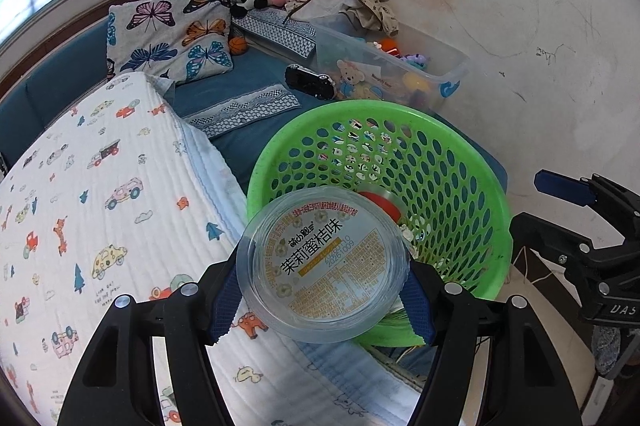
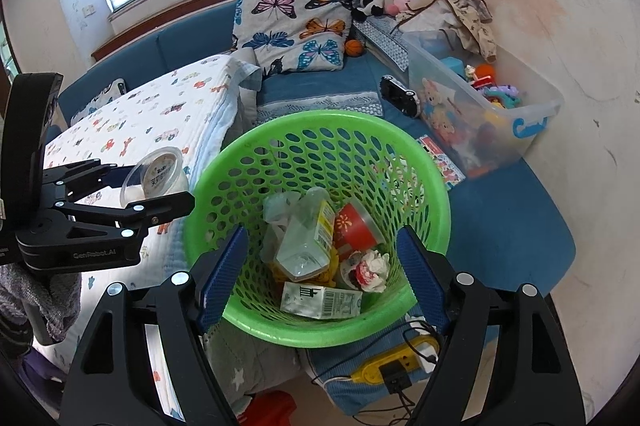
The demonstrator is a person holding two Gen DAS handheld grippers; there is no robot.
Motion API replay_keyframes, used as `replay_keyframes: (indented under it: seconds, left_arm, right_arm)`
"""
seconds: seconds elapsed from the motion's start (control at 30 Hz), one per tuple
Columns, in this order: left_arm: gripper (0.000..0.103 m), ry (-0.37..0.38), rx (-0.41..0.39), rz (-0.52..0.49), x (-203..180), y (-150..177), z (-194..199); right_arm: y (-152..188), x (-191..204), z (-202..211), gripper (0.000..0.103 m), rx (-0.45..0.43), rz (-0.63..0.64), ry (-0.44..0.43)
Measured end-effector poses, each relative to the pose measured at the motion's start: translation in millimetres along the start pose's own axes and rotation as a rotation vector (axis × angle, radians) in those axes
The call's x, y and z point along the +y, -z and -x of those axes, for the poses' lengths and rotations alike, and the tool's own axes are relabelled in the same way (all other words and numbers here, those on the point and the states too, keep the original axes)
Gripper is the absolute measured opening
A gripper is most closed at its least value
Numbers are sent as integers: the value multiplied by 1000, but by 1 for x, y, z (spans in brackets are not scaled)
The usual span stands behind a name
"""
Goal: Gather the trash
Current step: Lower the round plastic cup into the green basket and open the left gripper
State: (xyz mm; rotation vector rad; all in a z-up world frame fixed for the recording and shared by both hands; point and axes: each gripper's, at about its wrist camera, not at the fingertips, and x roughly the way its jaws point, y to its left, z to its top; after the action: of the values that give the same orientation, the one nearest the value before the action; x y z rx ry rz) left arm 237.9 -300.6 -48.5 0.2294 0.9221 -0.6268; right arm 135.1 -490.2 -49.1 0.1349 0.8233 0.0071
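Left wrist view: our left gripper (image 1: 322,280) pinches the plastic cup (image 1: 322,266) beside the green basket (image 1: 472,154); carry it over the rim before releasing. Our right gripper (image 2: 322,266) stands spread.

Red cup (image 1: 380,204) in the green basket (image 1: 472,162), mostly behind the clear lid (image 1: 324,266).

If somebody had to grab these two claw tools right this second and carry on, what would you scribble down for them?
Left claw: shut on the clear round plastic cup with the yellow printed lid, held at the near-left rim of the green perforated plastic basket, not yet over it.
Right claw: open and empty, its blue pads astride the basket's near rim.
Done: in the basket lie a clear plastic bottle, a red cup, a small white carton and crumpled wrappers.
Left: carry the cup over the basket and release it. No other loose trash is evident on the bed.
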Motion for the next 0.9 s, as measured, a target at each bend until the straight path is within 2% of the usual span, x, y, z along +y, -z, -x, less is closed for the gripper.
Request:
replay_keyframes:
  seconds: [0.1, 0.2, 0.9]
  left_arm:
    - [66, 6, -2, 5, -1, -2, -1]
    - [66, 10, -2, 4, -3, -3, -3]
    - [69, 27, 16, 2, -12, -6, -15]
  right_arm:
    - [0, 0, 2, 77, -5, 0, -1]
    - [0, 0, 4, 83, -13, 0, 1]
    - [5, -4, 9, 85, -14, -15, -7]
